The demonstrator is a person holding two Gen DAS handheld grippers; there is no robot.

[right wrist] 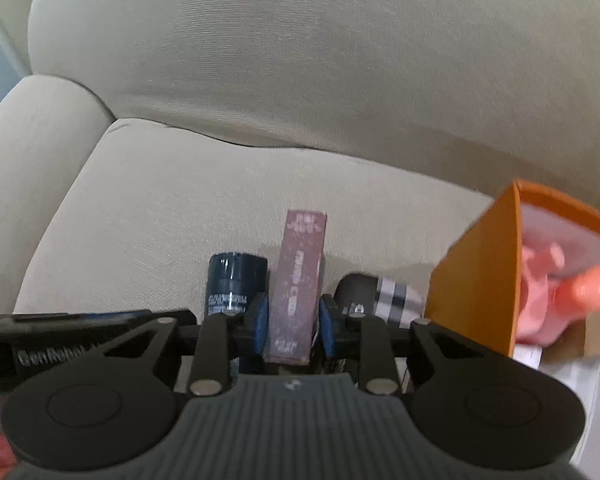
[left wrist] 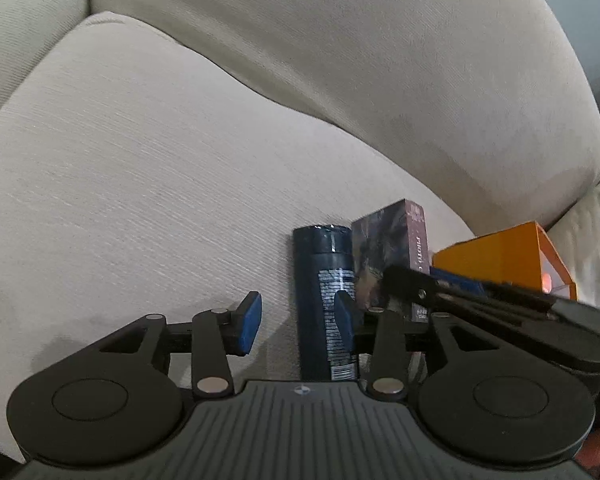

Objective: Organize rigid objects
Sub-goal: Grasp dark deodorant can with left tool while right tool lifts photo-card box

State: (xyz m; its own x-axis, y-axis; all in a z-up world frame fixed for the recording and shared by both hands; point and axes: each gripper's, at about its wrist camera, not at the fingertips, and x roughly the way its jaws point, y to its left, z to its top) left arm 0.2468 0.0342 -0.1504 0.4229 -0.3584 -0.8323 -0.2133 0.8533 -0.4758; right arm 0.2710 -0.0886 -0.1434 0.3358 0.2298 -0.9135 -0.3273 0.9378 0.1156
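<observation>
Right tool (right wrist: 292, 322) clamped on box (right wrist: 300, 280), can (right wrist: 236, 284) at its 9 o'clock; left tool (left wrist: 296, 322) apart, empty; next, probably lift box clear.

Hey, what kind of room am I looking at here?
Most likely a living room in a home. Everything sits on a beige fabric sofa seat with a back cushion and padded armrest, and household items such as a dark blue can and an orange box rest on it.

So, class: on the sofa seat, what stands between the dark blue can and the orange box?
The tall mauve carton, flanked by the right gripper; a checked-band bottle too, per the right wrist view.
</observation>
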